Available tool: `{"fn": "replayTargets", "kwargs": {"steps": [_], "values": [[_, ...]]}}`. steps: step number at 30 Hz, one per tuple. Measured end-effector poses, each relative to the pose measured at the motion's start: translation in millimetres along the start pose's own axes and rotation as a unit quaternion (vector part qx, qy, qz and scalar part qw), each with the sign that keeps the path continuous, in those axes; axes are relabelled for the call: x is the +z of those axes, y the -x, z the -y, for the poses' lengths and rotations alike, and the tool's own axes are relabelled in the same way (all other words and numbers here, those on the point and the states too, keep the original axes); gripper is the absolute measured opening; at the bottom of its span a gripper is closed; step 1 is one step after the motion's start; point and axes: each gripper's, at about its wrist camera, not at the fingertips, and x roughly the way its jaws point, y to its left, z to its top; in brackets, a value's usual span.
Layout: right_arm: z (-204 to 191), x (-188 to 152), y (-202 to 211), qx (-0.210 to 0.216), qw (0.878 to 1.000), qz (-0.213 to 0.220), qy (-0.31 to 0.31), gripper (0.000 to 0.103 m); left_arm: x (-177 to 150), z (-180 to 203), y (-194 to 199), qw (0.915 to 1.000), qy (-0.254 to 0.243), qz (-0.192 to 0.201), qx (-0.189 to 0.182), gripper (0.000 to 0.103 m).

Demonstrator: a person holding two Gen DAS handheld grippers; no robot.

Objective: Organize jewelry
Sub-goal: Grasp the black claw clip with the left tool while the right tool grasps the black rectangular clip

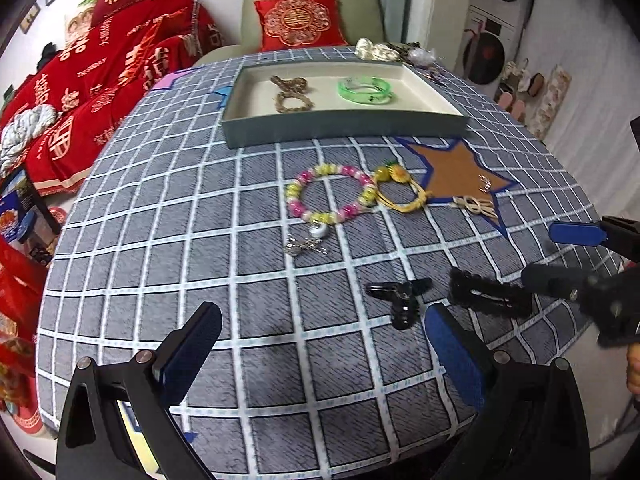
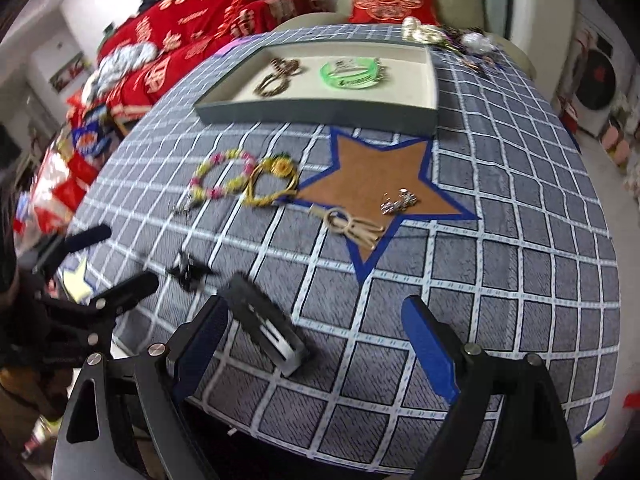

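While both grippers hang above the near edge of the checked tablecloth [image 1: 256,264], nothing is held: the jaws of the left gripper [image 1: 320,344] are spread wide and empty, and those of the right gripper [image 2: 316,340] are likewise released.

A black fuzzy hair clip [image 2: 266,322] lies flat on the cloth just beside the right gripper's left finger, not yet between the pads. It is judged to be light, with a soft pile over a stiff metal snap; a grip across its narrow width, near the middle, would be advised, since the fuzz may compress and slip. A small black hair clip [image 1: 400,300] lies just left of it, thin and probably slippery.

Farther off, a beaded bracelet [image 1: 330,194] touches a yellow cord bracelet [image 1: 400,188]; both are taken to be limp, so one bead or the cord alone should be pinched. A beige tassel [image 2: 352,226] and small silver earrings [image 2: 398,202] rest on the brown star [image 2: 372,176].

At the far side, the tray [image 1: 344,122] already holds a green bangle [image 1: 365,89] and a brown braided bracelet [image 1: 290,94].
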Motion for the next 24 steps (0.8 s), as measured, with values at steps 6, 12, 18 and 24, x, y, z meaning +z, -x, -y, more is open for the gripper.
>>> {"fn": "replayTargets", "kwargs": {"steps": [6, 12, 18, 24], "values": [[-10.8, -12.5, -4.3, 0.008, 0.998, -0.008, 0.06, 0.09, -0.6, 6.5, -11.6, 0.9999, -0.01, -0.011, -0.009, 0.103], [-19.1, -19.3, -20.1, -0.006, 0.994, -0.02, 0.107, 0.09, 0.5, 12.3, -23.6, 0.9995, -0.019, -0.025, -0.008, 0.096], [-31.8, -20.9, -29.0, -0.024, 0.988, -0.016, 0.151, 0.081, 1.8, 18.8, -28.8, 0.9992, -0.029, -0.029, -0.008, 0.087], [-37.9, -20.3, -28.5, -0.014, 0.987, -0.011, 0.16, 0.068, 3.2, 25.5, -26.0, 0.9987, -0.042, -0.023, -0.016, 0.067]]}}
